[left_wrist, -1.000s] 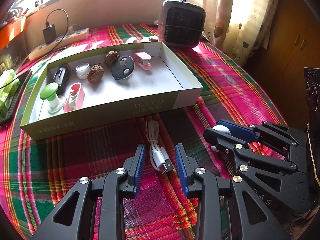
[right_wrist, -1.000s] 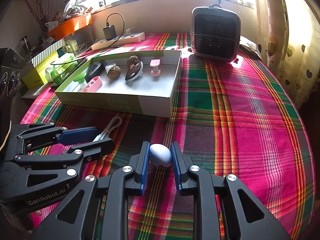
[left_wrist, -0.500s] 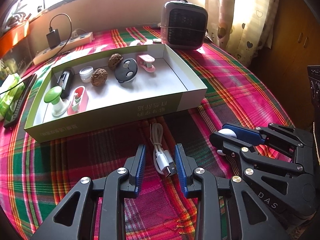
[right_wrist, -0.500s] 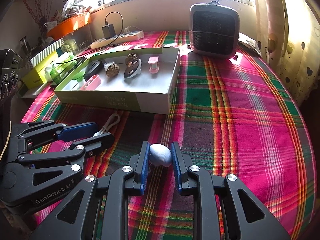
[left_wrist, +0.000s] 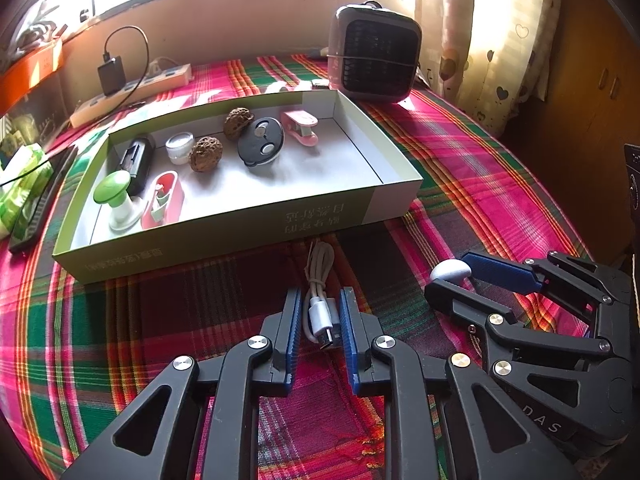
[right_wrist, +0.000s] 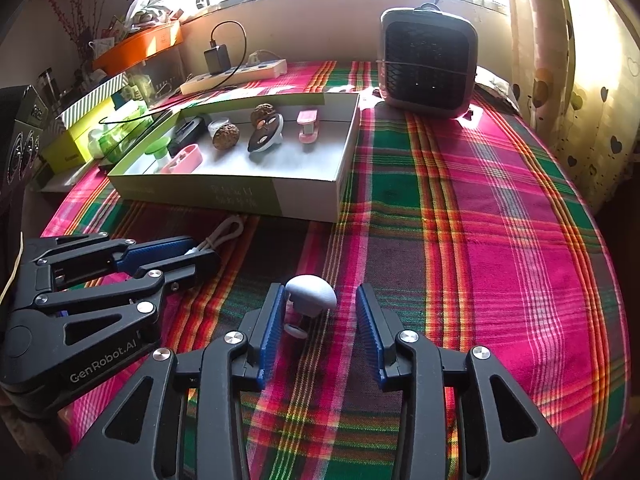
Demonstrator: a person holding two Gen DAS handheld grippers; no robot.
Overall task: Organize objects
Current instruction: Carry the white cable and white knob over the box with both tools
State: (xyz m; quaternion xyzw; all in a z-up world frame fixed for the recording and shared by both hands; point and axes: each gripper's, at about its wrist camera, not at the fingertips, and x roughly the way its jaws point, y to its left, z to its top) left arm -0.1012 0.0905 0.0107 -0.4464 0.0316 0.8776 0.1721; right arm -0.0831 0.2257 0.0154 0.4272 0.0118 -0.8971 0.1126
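Note:
A coiled white USB cable (left_wrist: 320, 312) lies on the plaid cloth in front of the green and white box (left_wrist: 224, 236). My left gripper (left_wrist: 320, 308) straddles the cable; its jaws are closing, with a thin gap still at the left pad. In the right wrist view this gripper (right_wrist: 204, 250) sits low at the left, the cable (right_wrist: 228, 230) poking out ahead. A white mushroom-shaped knob (right_wrist: 312, 296) stands on the cloth between the fingers of my right gripper (right_wrist: 319, 292), leaning towards the left pad. Those jaws are opening. The left wrist view shows the right gripper (left_wrist: 450, 278) beside the knob (left_wrist: 450, 269).
The box (right_wrist: 240, 200) holds several small items, among them two walnuts, a green mushroom knob (left_wrist: 114, 196) and a pink clip (left_wrist: 300, 126). A grey heater (left_wrist: 374, 60) stands behind it, a power strip (left_wrist: 132, 88) at the back left. The table drops off at the right.
The right jaws have spread and let go of the white knob, which now rests on the cloth. The left jaws have narrowed around the cable. Neither hand has shifted.

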